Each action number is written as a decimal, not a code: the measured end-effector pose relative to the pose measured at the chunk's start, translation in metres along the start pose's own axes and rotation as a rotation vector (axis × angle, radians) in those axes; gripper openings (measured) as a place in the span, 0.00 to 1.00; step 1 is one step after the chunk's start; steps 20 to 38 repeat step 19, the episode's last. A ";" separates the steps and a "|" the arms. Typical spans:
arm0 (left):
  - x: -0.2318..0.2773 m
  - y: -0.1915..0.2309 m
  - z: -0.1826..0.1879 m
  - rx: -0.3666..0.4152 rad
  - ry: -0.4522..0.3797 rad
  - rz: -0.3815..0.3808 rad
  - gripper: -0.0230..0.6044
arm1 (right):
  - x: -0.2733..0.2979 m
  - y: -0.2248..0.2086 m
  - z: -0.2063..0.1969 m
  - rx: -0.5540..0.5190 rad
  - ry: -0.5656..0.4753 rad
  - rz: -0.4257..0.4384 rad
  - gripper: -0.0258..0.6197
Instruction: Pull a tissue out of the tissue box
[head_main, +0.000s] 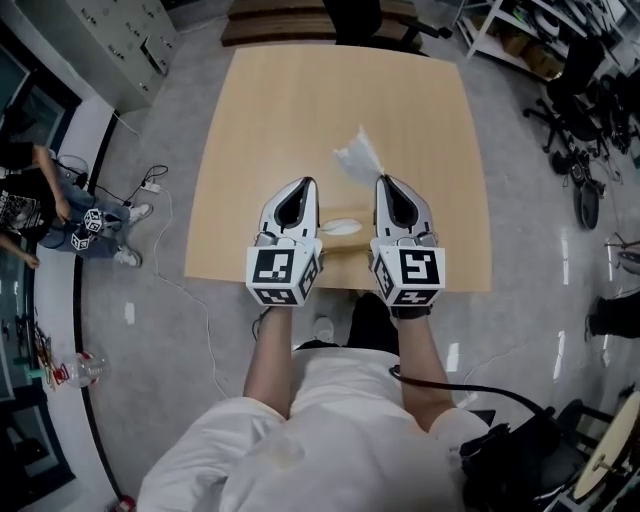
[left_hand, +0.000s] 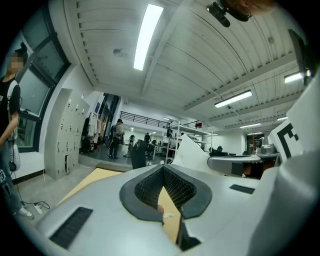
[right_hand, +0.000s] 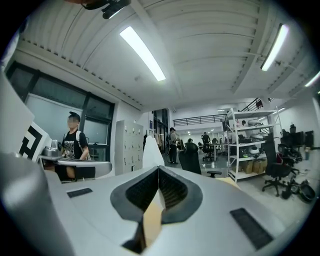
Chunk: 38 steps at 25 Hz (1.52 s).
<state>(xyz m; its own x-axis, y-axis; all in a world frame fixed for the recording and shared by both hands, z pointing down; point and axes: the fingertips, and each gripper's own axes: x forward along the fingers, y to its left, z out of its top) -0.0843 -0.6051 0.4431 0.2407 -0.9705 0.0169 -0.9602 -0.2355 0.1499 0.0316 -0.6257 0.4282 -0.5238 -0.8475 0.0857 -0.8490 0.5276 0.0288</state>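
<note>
A tan tissue box (head_main: 346, 241) sits near the front edge of the wooden table (head_main: 300, 110), with white tissue showing in its top slot (head_main: 341, 226). Just beyond it a crumpled white tissue (head_main: 358, 160) stands in a peak; the same tissue (left_hand: 192, 150) rises right of the left jaws and left of the right jaws (right_hand: 152, 150). My left gripper (head_main: 312, 183) flanks the box on its left and my right gripper (head_main: 381, 181) on its right, both pointing level across the table. Each has its jaws shut with nothing held; the pads meet at the tips (left_hand: 163, 169) (right_hand: 158, 170).
A person (head_main: 60, 215) sits on the floor left of the table beside a cable and power strip (head_main: 150, 186). Office chairs (head_main: 585, 100) crowd the right side, and a dark chair (head_main: 352, 18) stands at the table's far edge. A bottle (head_main: 85, 368) lies at lower left.
</note>
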 end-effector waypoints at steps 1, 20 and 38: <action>0.001 0.000 0.000 -0.001 -0.002 -0.002 0.04 | 0.001 0.000 -0.001 0.001 0.001 0.001 0.05; -0.010 0.009 0.011 -0.004 -0.042 0.004 0.04 | 0.005 0.023 0.003 -0.029 -0.012 0.036 0.05; -0.010 0.009 0.011 -0.004 -0.042 0.004 0.04 | 0.005 0.023 0.003 -0.029 -0.012 0.036 0.05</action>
